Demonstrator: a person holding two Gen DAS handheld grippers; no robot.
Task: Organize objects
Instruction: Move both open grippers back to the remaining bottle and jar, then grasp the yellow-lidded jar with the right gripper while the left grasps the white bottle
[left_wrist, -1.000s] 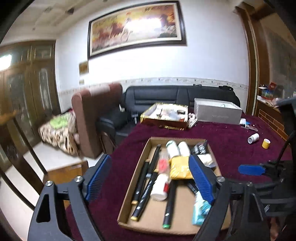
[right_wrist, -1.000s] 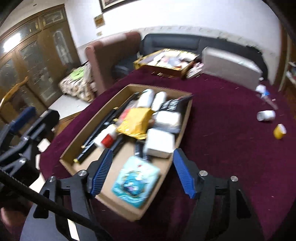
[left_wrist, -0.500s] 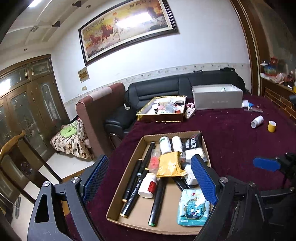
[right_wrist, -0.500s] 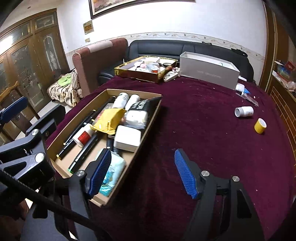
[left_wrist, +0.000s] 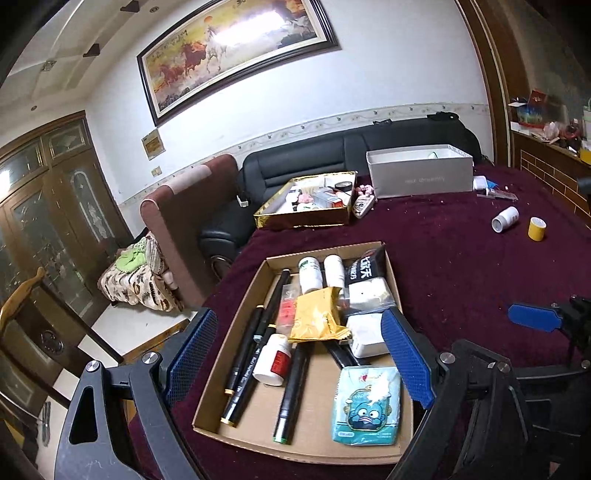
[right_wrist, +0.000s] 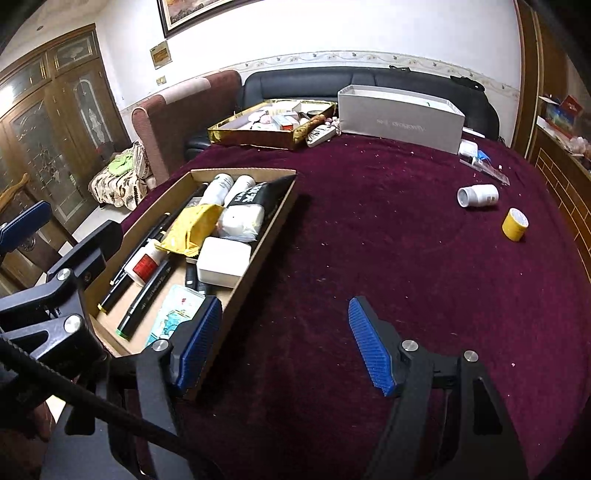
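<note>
A shallow cardboard tray lies on the maroon table, filled with black markers, a white bottle with a red label, a yellow packet, a white box and a blue cartoon pack. My left gripper is open and empty above the tray's near end. My right gripper is open and empty, its left finger at the tray's right wall, the rest over bare cloth. A white bottle and a yellow tape roll lie loose at the right.
A gold box of small items and a grey box stand at the table's far edge, with small packets beside the grey box. A black sofa and brown armchair stand beyond the table.
Both grippers have pulled back and risen from the tray. The right gripper has also swung right, from over the tray's contents to the cloth beside it.
</note>
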